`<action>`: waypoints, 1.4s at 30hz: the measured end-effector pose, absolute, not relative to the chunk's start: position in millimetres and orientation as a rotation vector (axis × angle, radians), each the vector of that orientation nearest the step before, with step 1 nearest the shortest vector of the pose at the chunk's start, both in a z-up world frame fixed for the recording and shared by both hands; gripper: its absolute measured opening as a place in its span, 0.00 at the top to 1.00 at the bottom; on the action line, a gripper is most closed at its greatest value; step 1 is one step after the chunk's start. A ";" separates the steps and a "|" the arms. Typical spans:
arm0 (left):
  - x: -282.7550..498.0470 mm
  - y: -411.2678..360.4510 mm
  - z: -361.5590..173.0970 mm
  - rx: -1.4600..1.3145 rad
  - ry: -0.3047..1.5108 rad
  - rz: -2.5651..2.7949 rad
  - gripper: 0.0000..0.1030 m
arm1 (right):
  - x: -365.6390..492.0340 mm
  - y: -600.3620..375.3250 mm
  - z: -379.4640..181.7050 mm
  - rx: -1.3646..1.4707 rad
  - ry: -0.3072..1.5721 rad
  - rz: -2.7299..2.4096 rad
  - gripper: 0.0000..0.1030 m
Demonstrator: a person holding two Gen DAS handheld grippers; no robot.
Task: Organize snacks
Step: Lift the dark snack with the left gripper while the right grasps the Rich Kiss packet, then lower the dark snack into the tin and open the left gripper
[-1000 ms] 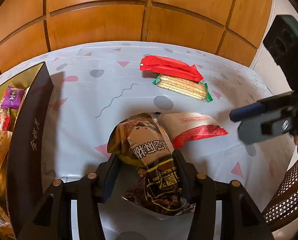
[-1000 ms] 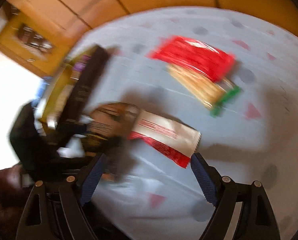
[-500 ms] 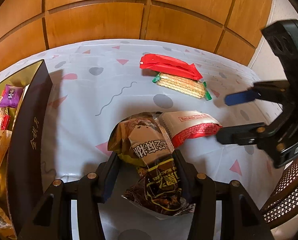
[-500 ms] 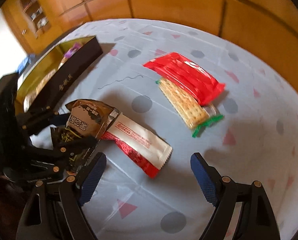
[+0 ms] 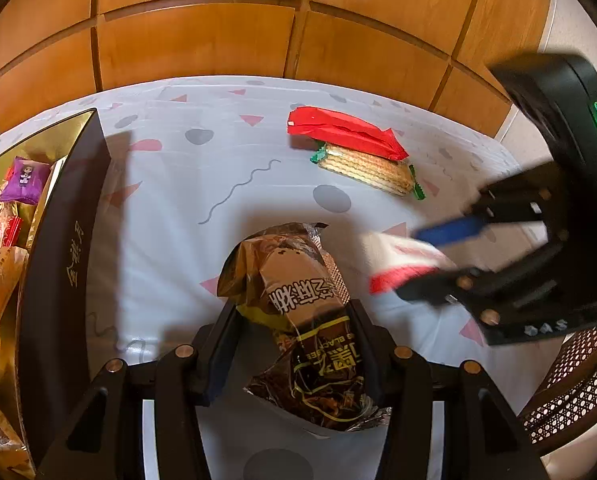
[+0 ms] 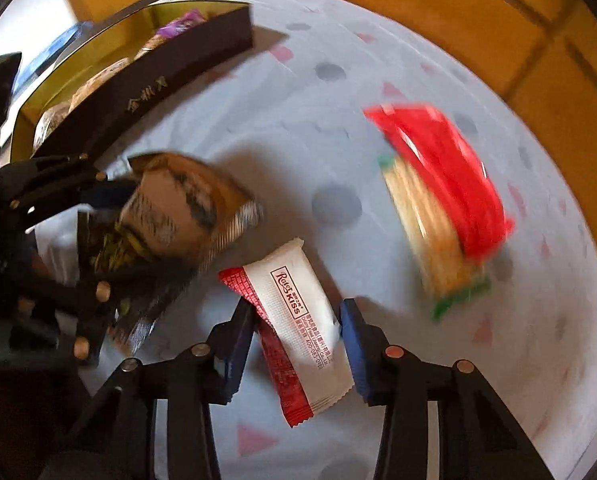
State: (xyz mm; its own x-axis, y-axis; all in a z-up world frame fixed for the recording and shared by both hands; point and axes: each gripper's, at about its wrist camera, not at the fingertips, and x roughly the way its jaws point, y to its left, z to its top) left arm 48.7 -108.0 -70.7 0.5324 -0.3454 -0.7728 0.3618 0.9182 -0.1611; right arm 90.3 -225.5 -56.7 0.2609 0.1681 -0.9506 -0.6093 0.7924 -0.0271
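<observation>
Clamping a brown snack packet (image 5: 298, 300) between its pads, the left gripper (image 5: 292, 344) is hanging just above the patterned tablecloth (image 5: 170, 216), with the packet's crinkled tail trailing back between the fingers. Beside it, the right gripper (image 6: 298, 328) is pointing steeply down at a white-and-red wafer packet (image 6: 294, 320); its jaws have just been closing and are now standing on either side of that packet, the blue pads at its edges. Whether they are already pressing it or only bracketing it, I cannot tell for sure, though the left pad looks to be touching the red strip. Farther out, a red packet (image 5: 342, 132) is lying partly over a clear pack of wafers (image 5: 366, 168), and at the left edge a dark gift box (image 5: 66, 240) with a gold lining is already holding several snacks. The step in hand appears to be picking up loose packets for boxing. Next, the right grip probably needs to firm up before lifting, then both packets need carrying over the box wall.
</observation>
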 end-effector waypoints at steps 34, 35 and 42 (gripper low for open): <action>34.1 -78.8 3.6 0.042 0.836 -0.329 0.65 | 61.9 -257.8 -62.6 -0.308 1.096 0.501 0.54; 34.7 -74.9 5.1 0.037 0.835 -0.319 0.65 | 61.9 -257.5 -62.9 -0.308 1.096 0.501 0.54; 37.6 -46.6 11.9 0.002 0.823 -0.263 0.65 | 59.8 -257.0 -62.6 -0.309 1.089 0.500 0.53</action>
